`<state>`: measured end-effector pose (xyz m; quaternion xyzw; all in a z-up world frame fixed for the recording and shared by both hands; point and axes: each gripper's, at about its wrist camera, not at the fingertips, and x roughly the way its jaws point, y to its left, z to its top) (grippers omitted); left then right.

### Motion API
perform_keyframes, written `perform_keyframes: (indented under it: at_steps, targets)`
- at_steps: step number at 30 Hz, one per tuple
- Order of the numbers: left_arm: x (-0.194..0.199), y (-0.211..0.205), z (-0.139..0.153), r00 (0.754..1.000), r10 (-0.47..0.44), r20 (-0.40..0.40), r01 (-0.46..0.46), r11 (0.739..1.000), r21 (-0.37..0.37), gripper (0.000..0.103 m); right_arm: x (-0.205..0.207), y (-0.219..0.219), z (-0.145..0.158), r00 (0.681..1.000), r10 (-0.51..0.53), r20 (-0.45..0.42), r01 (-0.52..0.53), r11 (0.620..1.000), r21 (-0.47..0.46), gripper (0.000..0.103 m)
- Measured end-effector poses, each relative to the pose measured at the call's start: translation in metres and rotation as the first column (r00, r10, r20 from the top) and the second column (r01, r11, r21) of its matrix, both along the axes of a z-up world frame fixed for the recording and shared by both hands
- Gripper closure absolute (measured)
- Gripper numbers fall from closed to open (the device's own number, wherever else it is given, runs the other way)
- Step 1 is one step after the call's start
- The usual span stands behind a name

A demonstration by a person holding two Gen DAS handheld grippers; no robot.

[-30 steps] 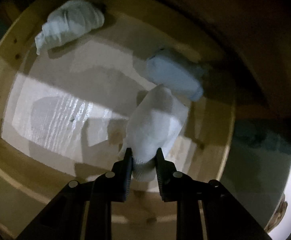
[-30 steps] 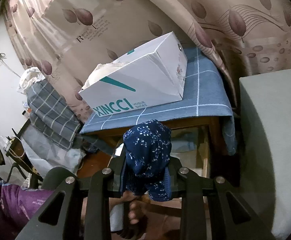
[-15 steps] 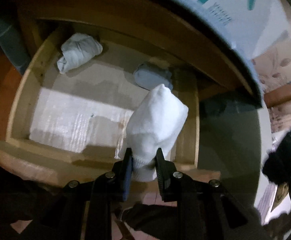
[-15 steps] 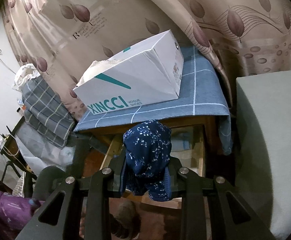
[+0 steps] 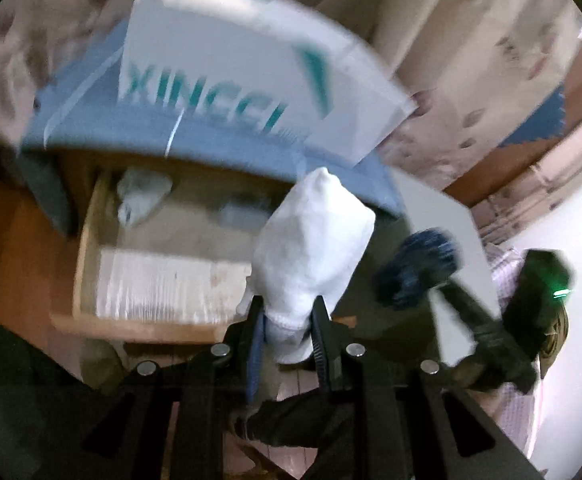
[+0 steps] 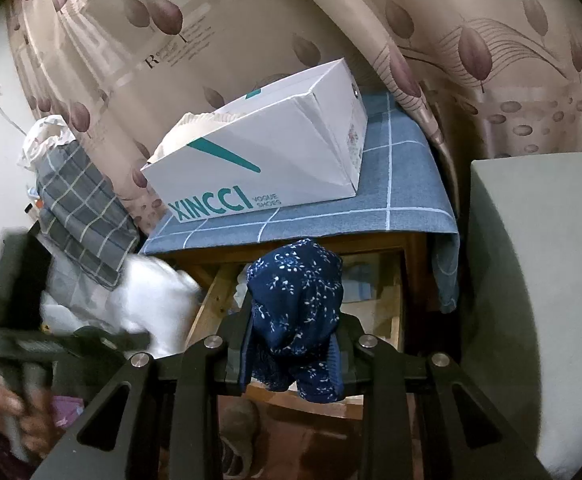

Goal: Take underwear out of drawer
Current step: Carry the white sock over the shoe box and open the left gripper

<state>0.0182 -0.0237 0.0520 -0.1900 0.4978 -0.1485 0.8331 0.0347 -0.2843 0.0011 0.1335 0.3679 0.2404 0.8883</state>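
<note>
A white cardboard shoe box (image 6: pixel 259 168) sits on a blue checked cloth (image 6: pixel 403 192) draped over a wooden bedside table (image 6: pixel 415 248). Beneath it, the open wooden drawer (image 5: pixel 87 248) holds a pale rolled garment (image 5: pixel 141 196) in its back left corner. A leaf-patterned curtain (image 6: pixel 471 60) hangs behind.

Soft white cloth bundle (image 5: pixel 311 240), bare wooden drawer (image 5: pixel 87 256)

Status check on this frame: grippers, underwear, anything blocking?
Left gripper shut on white underwear, clear of drawer. Right gripper shut on navy underwear. Two rolled pieces left in drawer. Nothing blocking.
</note>
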Motion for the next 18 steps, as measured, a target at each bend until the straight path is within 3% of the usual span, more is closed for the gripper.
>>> perform_keyframes:
  at_steps: [5,11,15,18]
  targets:
    - [0.015,0.000,0.076,0.993,-0.018,0.116,0.018,1.000,0.000,0.081,0.000,0.000,0.000,1.000,0.002,0.004,-0.002,1.000,0.001,0.076]
    - [0.059,-0.004,0.134,0.978,-0.014,0.206,0.010,1.000,0.019,0.081,-0.001,0.000,0.000,1.000,0.007,0.010,-0.007,1.000,0.003,0.076]
    - [0.103,-0.014,0.145,0.971,-0.032,0.236,0.014,0.997,0.075,0.081,-0.001,0.000,0.001,1.000,0.011,0.013,-0.011,1.000,0.004,0.076]
    - [0.145,-0.018,0.137,0.976,-0.026,0.218,0.007,0.996,0.088,0.081,-0.002,0.001,0.001,1.000,0.015,0.017,-0.015,1.000,0.002,0.076]
